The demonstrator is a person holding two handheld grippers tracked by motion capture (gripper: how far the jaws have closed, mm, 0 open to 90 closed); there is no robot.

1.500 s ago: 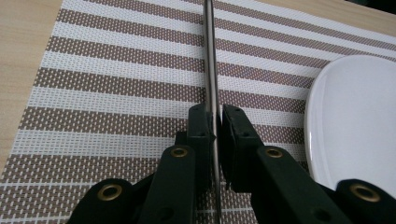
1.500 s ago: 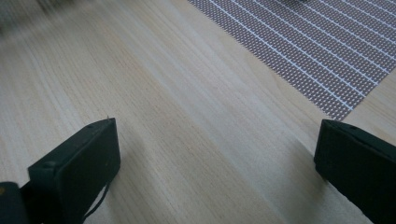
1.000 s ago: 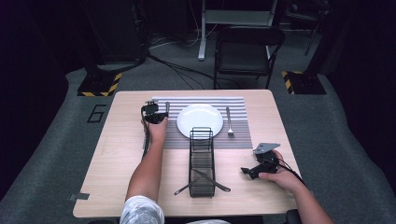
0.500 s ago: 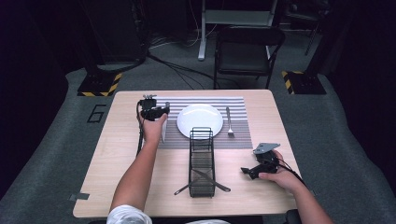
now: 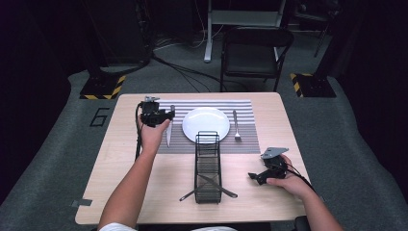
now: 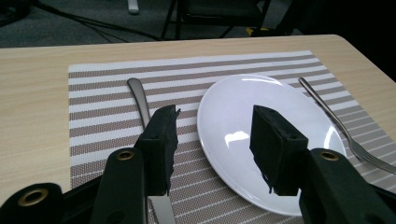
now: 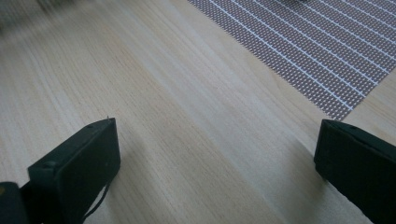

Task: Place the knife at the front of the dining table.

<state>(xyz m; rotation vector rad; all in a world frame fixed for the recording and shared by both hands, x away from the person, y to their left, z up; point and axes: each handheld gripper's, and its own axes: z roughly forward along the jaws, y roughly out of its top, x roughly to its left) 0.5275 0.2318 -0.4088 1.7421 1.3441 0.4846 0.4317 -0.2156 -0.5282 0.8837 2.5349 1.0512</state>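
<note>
Left gripper [image 5: 169, 115]: held above the left part of the striped placemat [image 5: 178, 144]; jaws parted, having just been opening, with nothing gripped between them. In the left gripper view the same gripper [image 6: 212, 144] looks down past its two black pads.

Knife [image 6: 140, 100]: lies flat on the placemat, released, under and just beyond the left-hand pad in the left gripper view; handle end points away from the fingers, blade end passes beneath them. In the high view the knife [image 5: 168, 137] lies just left of the plate, lengthwise toward the person.

Plate [image 6: 261, 121]: white, empty, on the placemat, below and beyond the right-hand pad.

Fork [image 6: 336, 126]: on the placemat, on the plate's far side from the fingers.

Right gripper [image 5: 255, 177]: low at the right side of the table [image 5: 120, 183], jaws spread wide and empty; bare wood lies between the pads in the right gripper view [image 7: 215, 163], with a corner of the placemat beyond them.

Wire caddy [image 5: 208, 166]: black, between the two hands; two utensils [image 5: 211, 185] lie across its near end, apart from both sets of fingers.

Writing: a large "6" [image 5: 99, 117] marked on the floor, left of the table.
</note>
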